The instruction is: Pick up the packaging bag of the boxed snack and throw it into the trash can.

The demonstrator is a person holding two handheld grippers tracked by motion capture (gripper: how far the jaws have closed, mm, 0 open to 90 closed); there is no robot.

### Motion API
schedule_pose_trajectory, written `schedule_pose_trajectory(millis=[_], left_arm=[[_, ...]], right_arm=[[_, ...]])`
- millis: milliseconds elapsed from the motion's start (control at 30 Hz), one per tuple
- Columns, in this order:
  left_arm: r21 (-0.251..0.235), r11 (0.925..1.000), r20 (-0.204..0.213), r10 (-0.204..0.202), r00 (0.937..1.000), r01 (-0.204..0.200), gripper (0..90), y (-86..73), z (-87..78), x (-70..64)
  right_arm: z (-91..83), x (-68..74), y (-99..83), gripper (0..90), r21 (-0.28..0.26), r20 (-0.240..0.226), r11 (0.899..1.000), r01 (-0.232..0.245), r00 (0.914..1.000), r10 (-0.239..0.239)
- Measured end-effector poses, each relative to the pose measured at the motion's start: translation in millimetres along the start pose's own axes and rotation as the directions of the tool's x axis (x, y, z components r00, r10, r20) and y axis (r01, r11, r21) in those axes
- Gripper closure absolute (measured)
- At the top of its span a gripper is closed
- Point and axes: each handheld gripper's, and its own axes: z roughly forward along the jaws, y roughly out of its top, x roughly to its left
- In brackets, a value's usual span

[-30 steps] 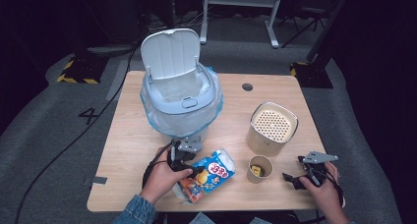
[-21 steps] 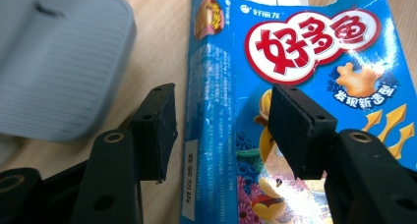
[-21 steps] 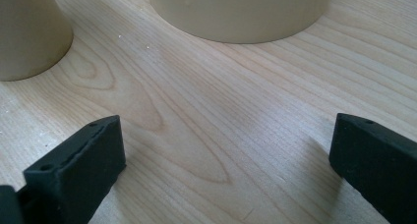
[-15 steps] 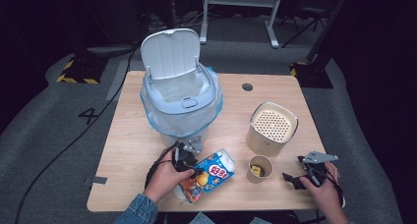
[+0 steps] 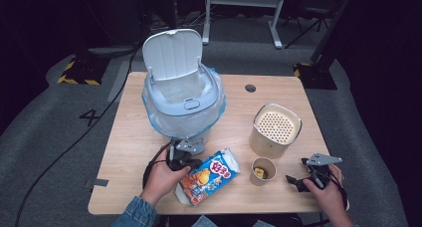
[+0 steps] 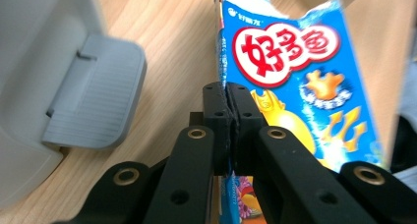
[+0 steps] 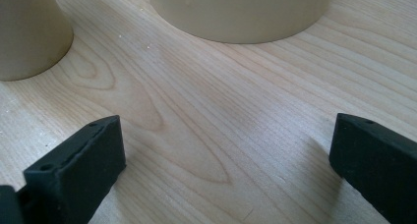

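1. Grip — the left hand-held gripper (image 6: 227, 98) is clenched on the edge of the blue snack bag (image 5: 209, 176); in the left gripper view its two black jaws meet with the bag's thin seam pinched between them, the printed face of the snack bag spreading away toward 1 o'clock.
2. Position of the bag — in the high view the snack bag lies at the near edge of the table (image 5: 124, 152), its torn end toward 7 o'clock, directly at 6 o'clock from the white lidded bin (image 5: 183, 95), whose lid stands open.
3. Relation to the gripper — the bag touches the left hand-held gripper and extends from it toward 4 o'clock in the high view; the bin's grey latch (image 6: 93, 94) sits just beside the jaws at 10 o'clock in the left gripper view.
4. Technique — judged from this, the bag is likely bound for the open bin; keep the pinch firm on the seam, lift clear of the table before swinging toward 12 o'clock, and hold the torn end up so nothing spills.
5. Other hand — the right hand-held gripper (image 5: 303, 179) rests released, jaws wide apart, at 3 o'clock from the paper cup (image 5: 263, 170) and near the perforated beige container (image 5: 275, 130).
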Motion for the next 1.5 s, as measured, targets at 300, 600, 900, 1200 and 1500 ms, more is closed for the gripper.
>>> schedule_pose_trajectory(millis=[300,600,900,1200,1500], left_arm=[[-0.201,0.9788,0.025,0.044,0.9987,-0.039,88.3,8.2,-34.7,-7.1],[-0.389,0.9168,-0.021,0.087,0.996,-0.088,88.4,20.7,-71.9,-10.2],[-0.447,0.8876,-0.033,0.108,0.9936,-0.111,88.3,38.5,-98.1,-7.3],[-0.487,0.8642,-0.061,0.111,0.9919,-0.127,88.3,61.6,-122.9,-6.3],[-0.482,0.8589,-0.076,0.155,0.985,-0.173,88.3,87.2,-140.5,-7.6]], right_arm=[[0.1,-0.3,0.1,0.6,0.001,-0.003,1.0,0.001,1.0,-0.001],[0.1,-0.3,0.1,0.6,0.001,-0.003,1.0,0.002,1.0,-0.002],[0.1,-0.2,0.1,0.6,0.0,-0.002,1.0,0.002,1.0,-0.002],[0.1,0.0,0.0,0.7,-0.001,-0.002,1.0,0.002,1.0,-0.002],[0.1,-0.2,0.0,0.7,0.0,-0.002,1.0,0.003,1.0,-0.003]])
